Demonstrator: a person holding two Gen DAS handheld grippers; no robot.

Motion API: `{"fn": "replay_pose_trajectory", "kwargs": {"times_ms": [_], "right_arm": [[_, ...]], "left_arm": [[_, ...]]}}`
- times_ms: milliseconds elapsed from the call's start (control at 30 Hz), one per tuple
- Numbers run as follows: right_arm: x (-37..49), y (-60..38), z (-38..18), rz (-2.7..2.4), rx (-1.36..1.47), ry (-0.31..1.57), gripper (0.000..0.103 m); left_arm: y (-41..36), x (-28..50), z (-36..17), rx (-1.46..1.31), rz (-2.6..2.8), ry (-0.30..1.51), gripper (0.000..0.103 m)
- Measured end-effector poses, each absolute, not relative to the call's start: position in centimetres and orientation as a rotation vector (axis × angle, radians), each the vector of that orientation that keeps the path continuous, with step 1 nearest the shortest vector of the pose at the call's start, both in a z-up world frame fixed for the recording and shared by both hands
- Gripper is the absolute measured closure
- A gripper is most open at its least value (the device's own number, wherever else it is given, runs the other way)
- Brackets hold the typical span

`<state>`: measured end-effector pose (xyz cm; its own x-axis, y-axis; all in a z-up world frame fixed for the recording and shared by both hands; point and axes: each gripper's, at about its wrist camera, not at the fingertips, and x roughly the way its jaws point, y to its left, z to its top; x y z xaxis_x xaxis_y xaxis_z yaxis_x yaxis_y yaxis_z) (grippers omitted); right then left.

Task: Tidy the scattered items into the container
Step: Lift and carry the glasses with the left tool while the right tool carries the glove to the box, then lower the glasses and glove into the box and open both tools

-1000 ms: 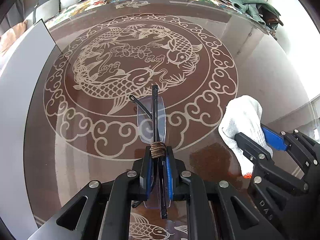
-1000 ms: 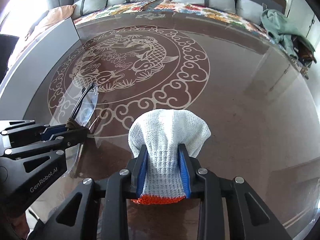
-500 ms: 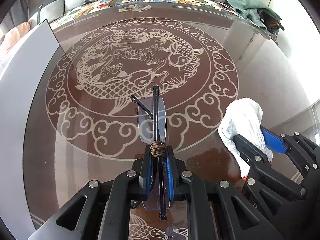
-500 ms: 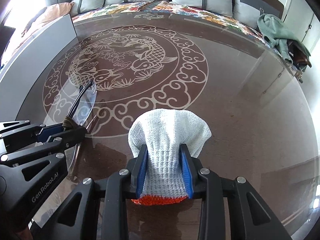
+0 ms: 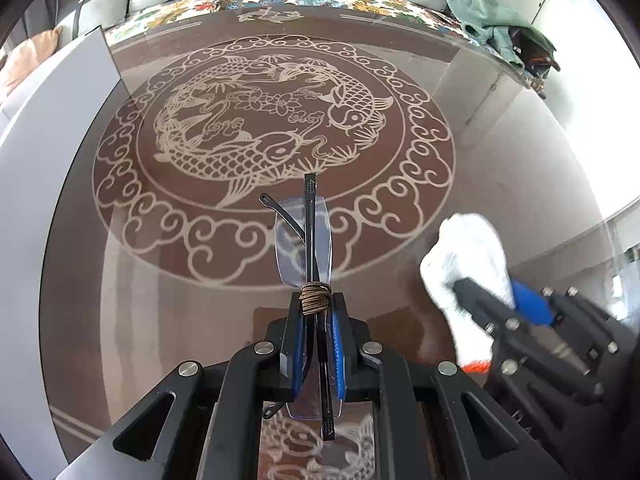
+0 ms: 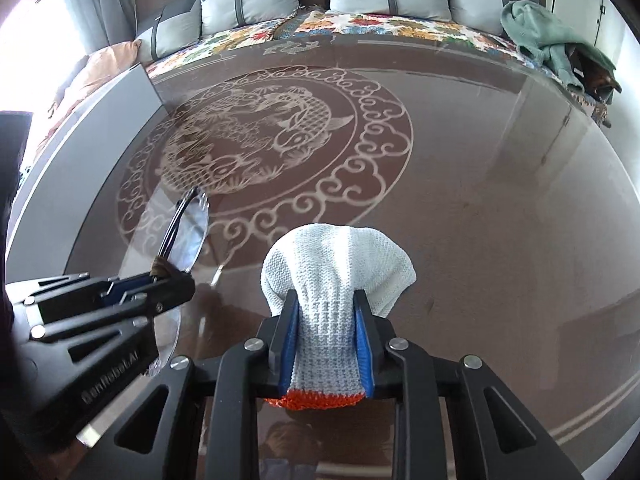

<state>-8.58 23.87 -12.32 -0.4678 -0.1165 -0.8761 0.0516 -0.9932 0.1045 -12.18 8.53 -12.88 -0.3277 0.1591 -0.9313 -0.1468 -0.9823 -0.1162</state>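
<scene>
glasses (image 5: 306, 240) | L gripper (image 5: 316, 304) clamped | R gripper (image 6: 326, 300) closing on glove (image 6: 336, 256)

Glossy glass table (image 6: 480, 208), knitted glove (image 6: 336, 264)

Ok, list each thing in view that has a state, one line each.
Rimless clear-lens glasses with black arms: folded, held above the table.
White knitted glove with orange cuff: bunched, gripped near the cuff.
Left hand-held gripper: shut on the glasses.
Right hand-held gripper: jaws just closing, clamped on the glove.
Green cloth: crumpled on the sofa.
</scene>
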Motion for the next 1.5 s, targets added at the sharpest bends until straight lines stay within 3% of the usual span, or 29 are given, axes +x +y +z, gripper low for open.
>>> {"fn": "replay_pose_trajectory", "kwargs": {"times_ms": [300,1000,1267,1500], "right_arm": [[-4.8,22.3,-9.7,-2.601,1.519,-0.153,0.077],[-6.8,2.8,2.5,-2.425,1.078,0.129,0.078],[-13.6,-7.3,6.3,-2.291,0.927,0.256,0.078],[-21.9,-14.9,6.0,-2.225,0.944,0.315,0.077]], "left_arm": [[5.4,-8.8,-9.3,-1.630,2.456,-0.068,0.092],[-16.1,-4.7,3.6,-1.354,2.891,-0.452,0.092],[-26.7,-8.6,5.0,-1.362,3.072,-0.555,0.092],[-33.8,-16.1,2.6,-1.505,3.062,-0.627,0.092]]}}
